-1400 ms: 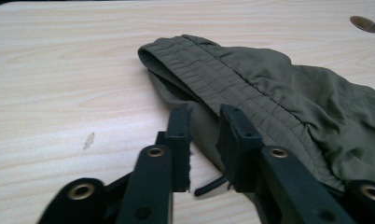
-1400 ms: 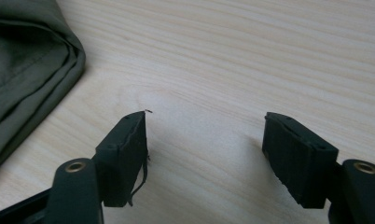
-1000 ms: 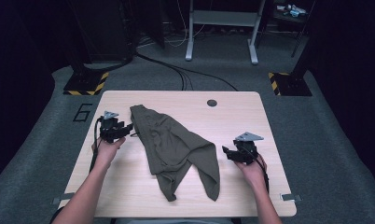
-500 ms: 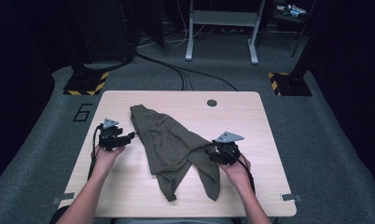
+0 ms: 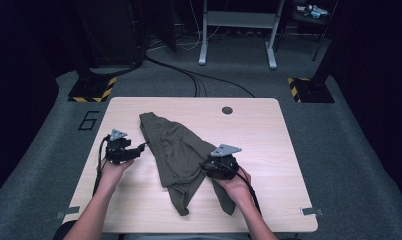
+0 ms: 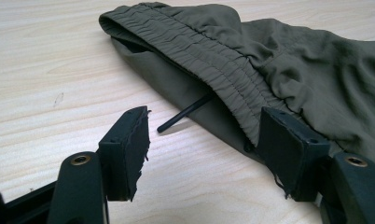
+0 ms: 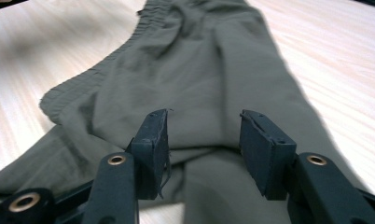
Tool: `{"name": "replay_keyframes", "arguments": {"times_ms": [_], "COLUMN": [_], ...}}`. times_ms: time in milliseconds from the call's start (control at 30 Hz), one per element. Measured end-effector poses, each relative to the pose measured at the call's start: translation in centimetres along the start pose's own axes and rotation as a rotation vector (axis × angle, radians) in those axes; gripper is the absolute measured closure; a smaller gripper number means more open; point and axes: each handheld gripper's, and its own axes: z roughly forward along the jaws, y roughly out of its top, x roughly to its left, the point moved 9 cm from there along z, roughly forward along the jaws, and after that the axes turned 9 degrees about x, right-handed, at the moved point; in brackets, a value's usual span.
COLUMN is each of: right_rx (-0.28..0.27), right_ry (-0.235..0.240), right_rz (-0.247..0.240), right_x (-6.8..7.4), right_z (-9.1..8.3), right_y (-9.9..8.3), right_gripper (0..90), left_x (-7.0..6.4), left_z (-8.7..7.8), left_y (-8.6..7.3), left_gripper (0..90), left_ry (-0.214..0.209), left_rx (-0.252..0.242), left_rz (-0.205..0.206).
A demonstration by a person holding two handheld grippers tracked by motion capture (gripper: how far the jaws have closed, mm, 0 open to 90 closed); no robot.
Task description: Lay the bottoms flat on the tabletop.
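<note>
Room: dark, grey carpet floor all round; a metal frame stood beyond the counter, black cables ran across the floor, and two striped yellow-black bases sat at the far corners.
Counter: pale wood, bare apart from the garment; a round grommet sat near its far edge, and a "6" was marked on the floor to the left.
Shorts: olive shorts lay crumpled near the middle of the counter, waistband toward the far left, legs trailing toward the person's edge.
Drawstring: a black cord end poked out from under the waistband onto the wood.
Left tool: the left tool stood open at the waistband's edge, one jaw over bare wood, the other against the cloth, nothing held.
Right tool: the right tool was open too, jaws spread just above the fabric where the legs met, gripping nothing.
Step, as I judged it: taking hold of the shorts at two places so as to spread or fold them.
Doing it well: the left tool should bite the thick elastic band, not the thin cloth below it, and miss the cord; the right should press low and pinch a full fold, since loose fabric slips from a shallow grip. Both should close before either lifts, or the cloth would drag.
</note>
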Motion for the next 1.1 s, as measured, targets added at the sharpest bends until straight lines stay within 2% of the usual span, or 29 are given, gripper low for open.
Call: {"name": "replay_keyframes", "arguments": {"times_ms": [267, 467, 733, 967, 1000, 1100], "right_rx": [-0.004, -0.009, 0.002, 0.035, 0.047, 0.079], "right_ry": [0.054, 0.088, 0.132, 0.173, 0.174, 0.16], "right_rz": [-0.008, -0.005, -0.031, -0.073, -0.068, -0.106], "right_x": [2.5, 3.6, 6.0, 8.0, 8.2, 8.4], "right_z": [1.8, 2.5, 3.7, 4.8, 5.0, 5.8], "right_y": [0.6, 0.9, 1.3, 0.6, 0.4, -0.3], "right_gripper": [52.5, 53.0, 54.4, 54.6, 54.6, 56.1], "left_x": [0.3, 0.4, 0.4, 0.5, 0.5, 0.6], "left_z": [0.0, 0.1, 0.2, 0.2, 0.2, 0.2], "left_y": [-0.1, -0.2, -0.3, -0.3, -0.3, -0.3], "left_gripper": [33.5, 33.5, 33.4, 33.4, 33.4, 33.4], "left_ry": [0.008, 0.008, 0.015, 0.014, 0.014, 0.014], "left_rx": [-0.001, 0.015, 0.016, 0.006, 0.006, 0.007], "left_rz": [0.007, 0.016, 0.026, 0.011, 0.009, 0.01]}}
